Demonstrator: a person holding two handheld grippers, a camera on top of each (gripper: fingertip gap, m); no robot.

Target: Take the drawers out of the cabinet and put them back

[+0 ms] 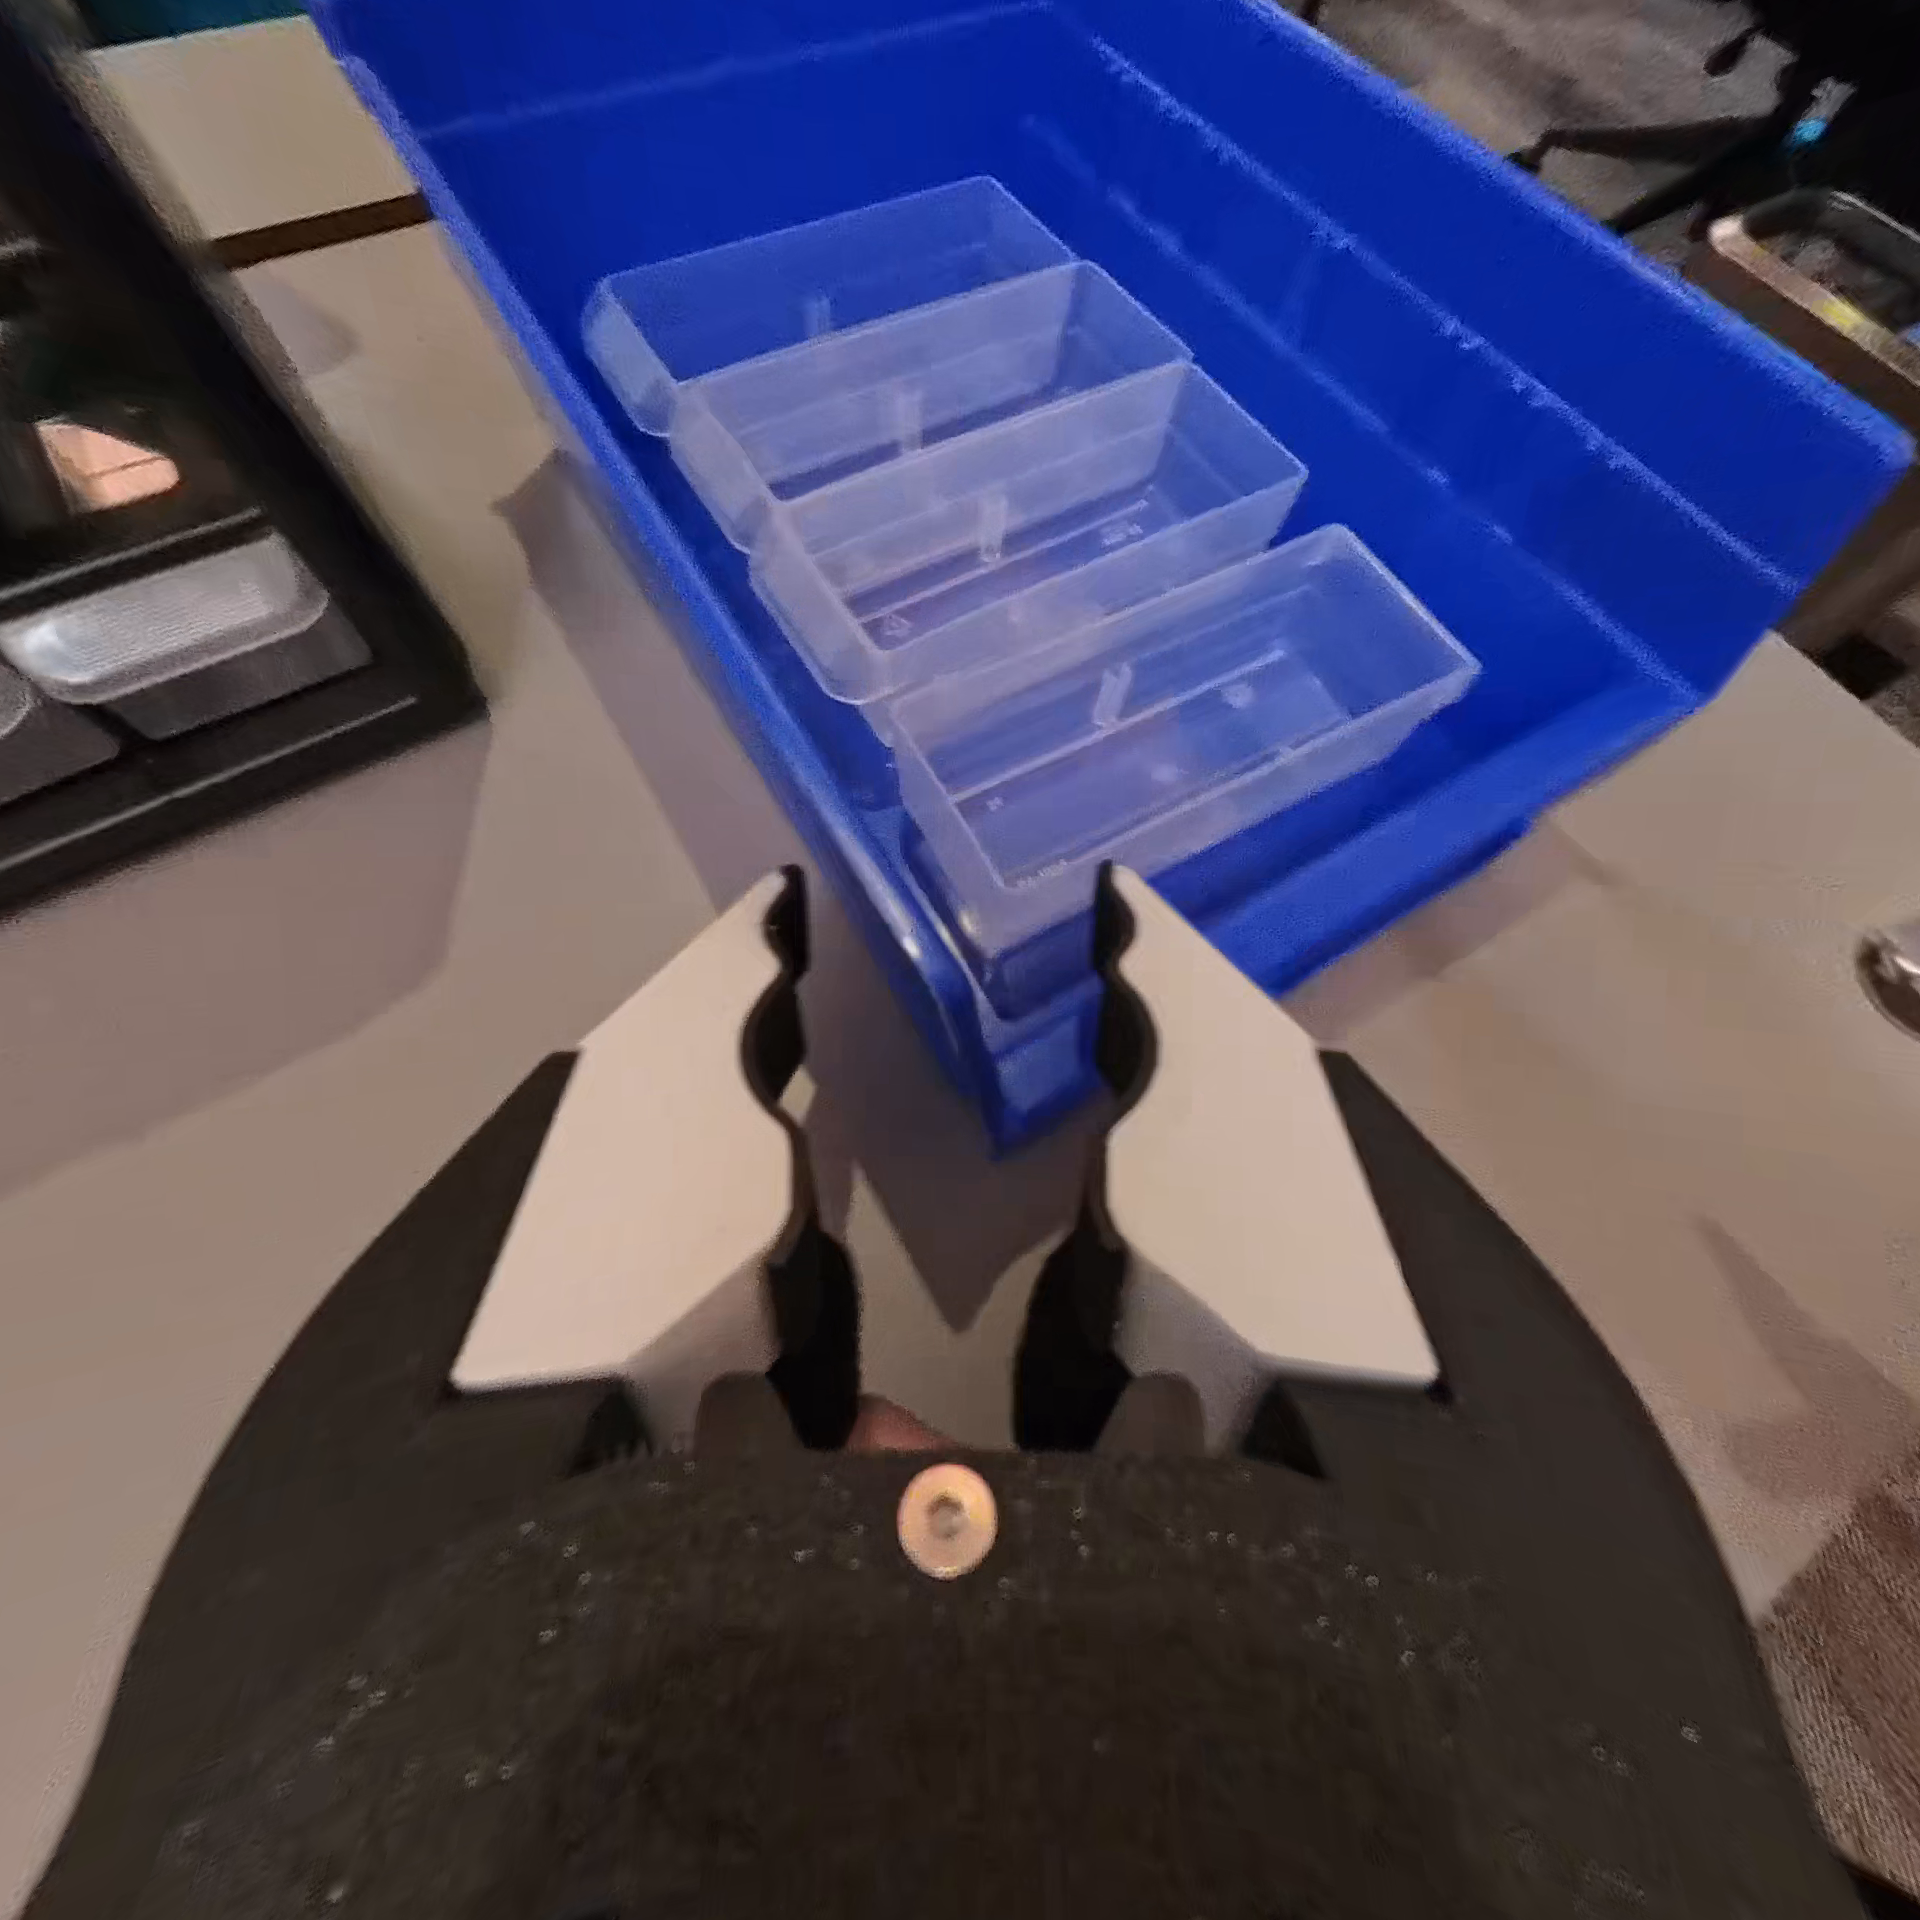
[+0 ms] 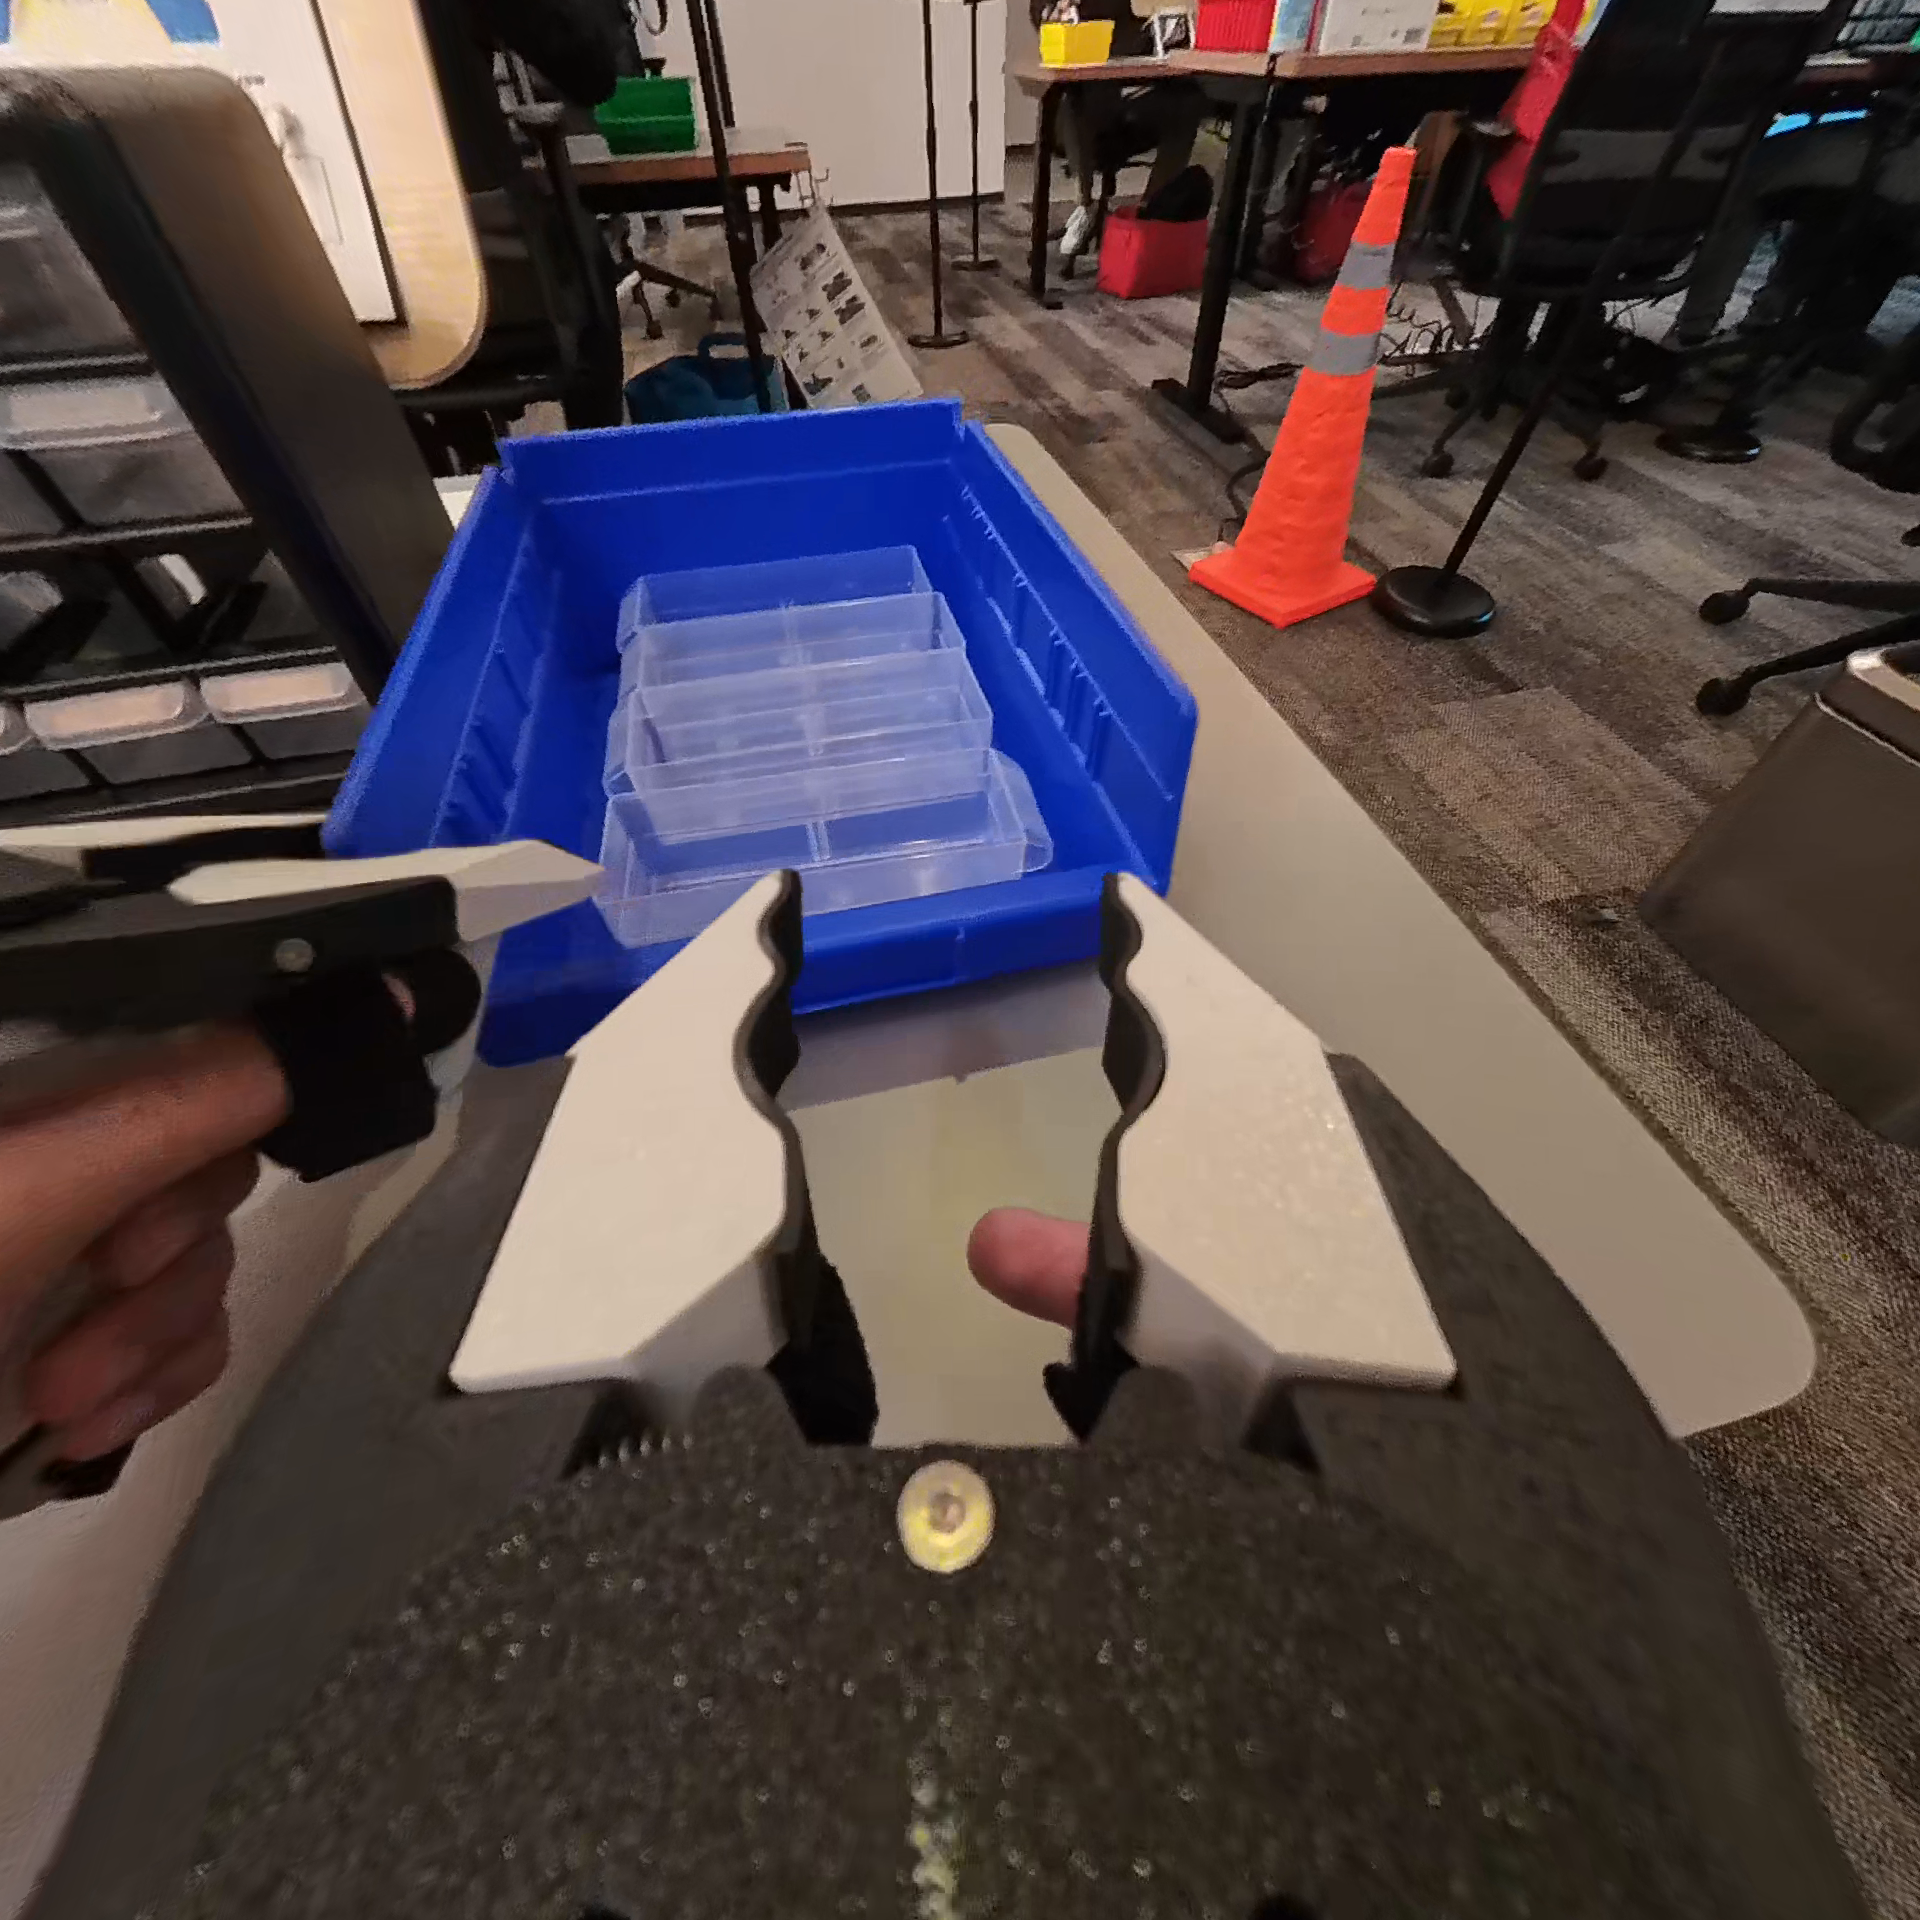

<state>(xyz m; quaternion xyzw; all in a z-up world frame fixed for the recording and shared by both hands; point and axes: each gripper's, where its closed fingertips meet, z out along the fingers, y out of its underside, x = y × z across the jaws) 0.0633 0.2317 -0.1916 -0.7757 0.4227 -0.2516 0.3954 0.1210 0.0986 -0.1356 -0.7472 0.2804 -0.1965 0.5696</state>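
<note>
Four clear drawers (image 1: 1039,582) out of the cabinet (image 2: 177,540) and lying in an overlapped row inside the blue bin (image 1: 1558,343) on the table (image 1: 364,1039); nearest drawer (image 2: 821,862) against the bin's near wall. By the look of it, either the tail of the taking-out or the turn toward putting back; cannot tell which from here. Left gripper (image 1: 948,904) empty, jaws parted a fair gap, poised just above the bin's near corner and the nearest drawer's end. In the right wrist view, same left gripper (image 2: 540,868) reaching in from the left side, tip close to that drawer's corner, contact not clear. Right gripper (image 2: 951,904) likewise empty and spread, hanging back over the table short of the bin. Next move, probably: lowering over the nearest drawer's thin end wall, closing on it squarely, lifting clear of the bin rim and of the drawer lapped onto it, then carrying left to a vacant slot. Thin slick plastic, likely to slip or twist in a shallow pinch. Cabinet dark, at the left, some drawers seated low down, open slots above. Beyond the table edge an orange traffic cone (image 2: 1320,416), office chairs and desks, well apart and no hindrance; bin walls and stacked neighbours the only real obstruction.
</note>
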